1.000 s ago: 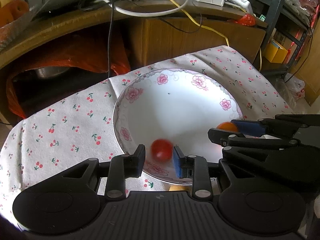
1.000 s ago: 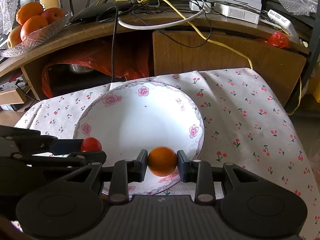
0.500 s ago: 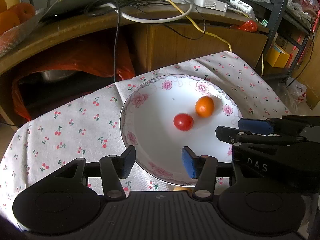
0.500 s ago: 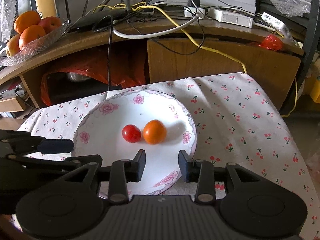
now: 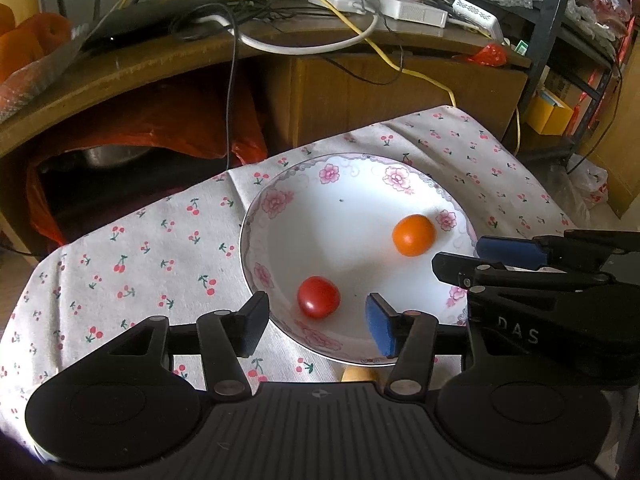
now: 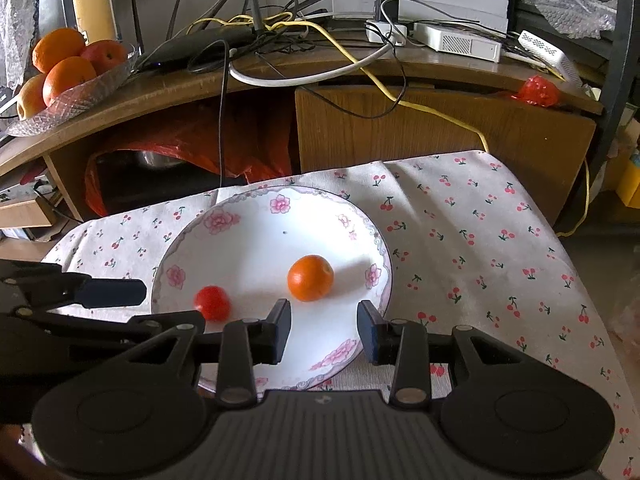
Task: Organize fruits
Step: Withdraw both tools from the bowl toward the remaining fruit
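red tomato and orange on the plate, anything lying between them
Nothing: only bare white plate between the red tomato and the orange, clearest in the right wrist view.

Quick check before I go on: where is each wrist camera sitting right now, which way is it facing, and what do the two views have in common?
Left wrist: on the left gripper, angled down at the plate; the right gripper enters from the right edge.
Right wrist: on the right gripper, angled down at the plate; the left gripper's fingers enter from the left.
Shared: plate, red tomato, orange fruit, cherry-print cloth, desk behind. Both grippers open, holding nothing.
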`<state>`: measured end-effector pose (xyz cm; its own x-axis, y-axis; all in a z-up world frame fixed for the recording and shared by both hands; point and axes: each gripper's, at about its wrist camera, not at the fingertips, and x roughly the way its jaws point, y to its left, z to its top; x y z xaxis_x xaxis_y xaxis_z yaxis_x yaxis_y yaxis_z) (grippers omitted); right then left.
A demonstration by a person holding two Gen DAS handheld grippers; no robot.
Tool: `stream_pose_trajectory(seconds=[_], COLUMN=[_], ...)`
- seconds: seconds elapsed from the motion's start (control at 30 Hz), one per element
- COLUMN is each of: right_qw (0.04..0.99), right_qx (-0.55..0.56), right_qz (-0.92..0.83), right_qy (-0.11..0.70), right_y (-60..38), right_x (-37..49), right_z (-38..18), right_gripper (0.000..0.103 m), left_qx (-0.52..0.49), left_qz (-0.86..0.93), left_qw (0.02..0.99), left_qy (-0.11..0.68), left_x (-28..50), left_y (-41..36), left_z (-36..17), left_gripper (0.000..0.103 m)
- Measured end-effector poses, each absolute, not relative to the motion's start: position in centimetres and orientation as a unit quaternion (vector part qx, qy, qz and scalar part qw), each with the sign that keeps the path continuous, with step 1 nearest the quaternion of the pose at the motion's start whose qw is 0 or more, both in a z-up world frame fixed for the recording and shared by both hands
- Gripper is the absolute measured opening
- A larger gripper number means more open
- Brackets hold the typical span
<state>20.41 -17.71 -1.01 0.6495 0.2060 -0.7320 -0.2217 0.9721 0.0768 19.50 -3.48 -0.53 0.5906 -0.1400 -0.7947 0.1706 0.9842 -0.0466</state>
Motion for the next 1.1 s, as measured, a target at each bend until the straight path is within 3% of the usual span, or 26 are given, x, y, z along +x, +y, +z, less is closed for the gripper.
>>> stream_pose_trajectory(seconds=[1.1], right_qw=[0.906], right_qx=[-0.013], right_qz=[0.125], right_qy=[0.404], right_y=[-18.4], right_x=[16.7], right_z=[-0.2], right_gripper=[0.036], left_qx=[0.034], left_qz=[-0.111], left_qw=[0.893], left_qy=[0.435], left_x=[16.0], left_y=[-4.0], left_z=[0.4], left_gripper=[0.068])
